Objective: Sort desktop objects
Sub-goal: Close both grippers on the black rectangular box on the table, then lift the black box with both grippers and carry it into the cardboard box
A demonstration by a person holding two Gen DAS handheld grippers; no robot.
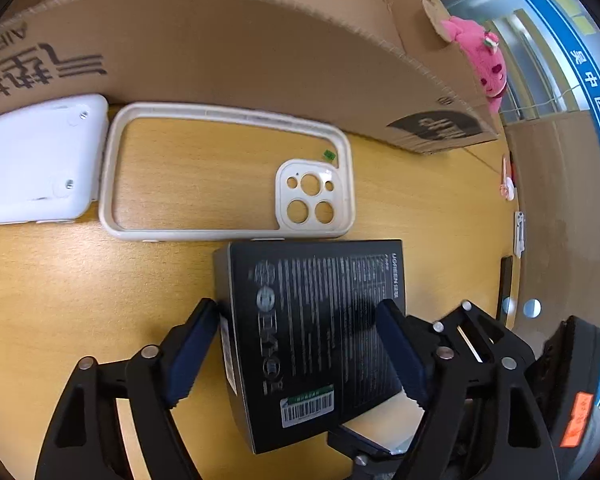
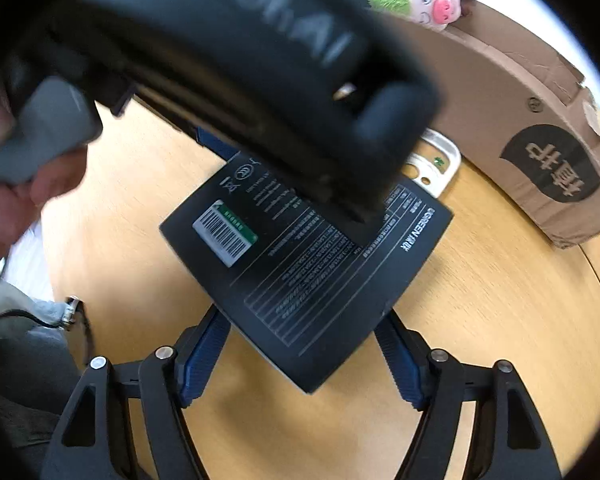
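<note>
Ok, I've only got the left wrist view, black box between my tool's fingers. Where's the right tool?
Observer: The right tool straddles the black box at its near corner, jaws apart.
Operator: Anything above the box on that side?
Observer: The left tool hangs over its far end, a hand on its grey handle.
Operator: Any toy besides the pink one?
Observer: A green-and-pink pig plush sits at the top edge of the cardboard box.

Looked like an office: wooden worktop (image 1: 80, 288), a printed cardboard box (image 1: 228, 48), and a glass partition (image 1: 548, 40) with a blue lettered band behind.
</note>
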